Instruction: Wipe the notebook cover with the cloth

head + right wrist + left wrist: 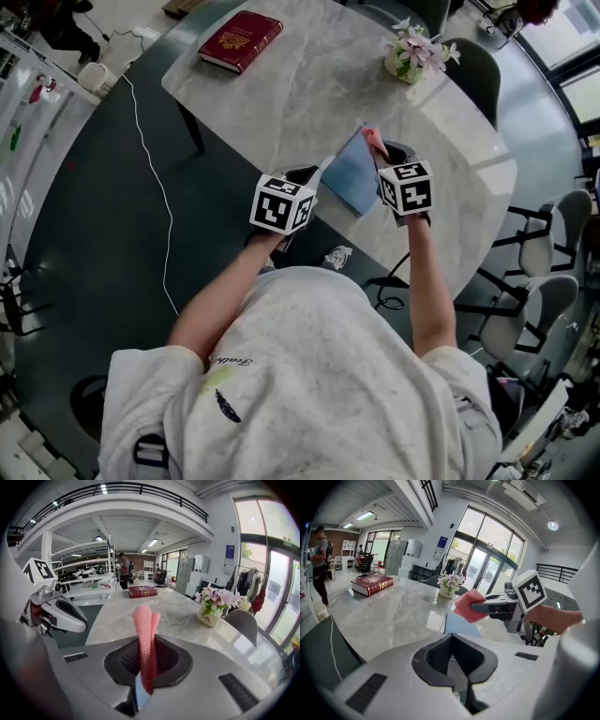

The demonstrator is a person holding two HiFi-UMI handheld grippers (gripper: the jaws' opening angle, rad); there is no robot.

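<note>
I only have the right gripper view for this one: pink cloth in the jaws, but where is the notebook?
Observer: The blue notebook lies at the near edge of the marble table, between the left gripper and the right gripper.
Operator: Is the left one holding it?
Observer: Its own view shows the jaws together with nothing between them, and the notebook just beyond.
Operator: Is the cloth on the cover?
Observer: In the head view the pink cloth sits over the notebook's far corner. Contact can't be told.
</note>
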